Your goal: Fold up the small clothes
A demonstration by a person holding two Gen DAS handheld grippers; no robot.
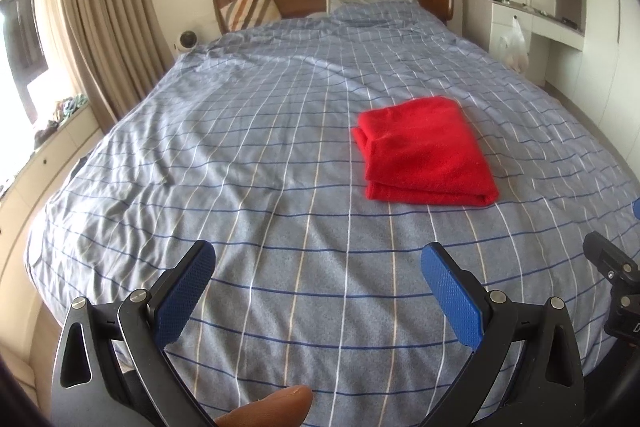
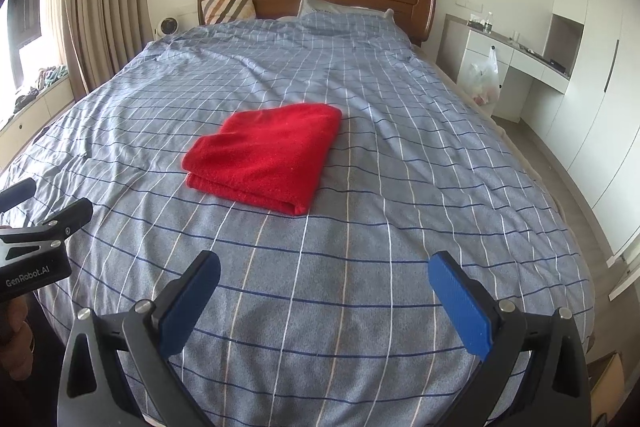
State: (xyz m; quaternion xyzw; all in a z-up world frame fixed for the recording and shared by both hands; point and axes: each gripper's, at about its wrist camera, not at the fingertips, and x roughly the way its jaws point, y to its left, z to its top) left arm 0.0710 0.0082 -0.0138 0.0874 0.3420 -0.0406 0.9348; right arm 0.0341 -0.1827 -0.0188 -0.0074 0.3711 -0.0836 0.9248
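Left tool [image 1: 318, 269] and right tool [image 2: 324, 279] — both released, clear of folded red fleece cloth [image 2: 264, 158] — neat rectangle on blue checked bed [image 2: 400, 187].

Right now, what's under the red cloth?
The folded red cloth lies on the blue checked bedcover. Its own layers are stacked; anything tucked inside or beneath is hidden.
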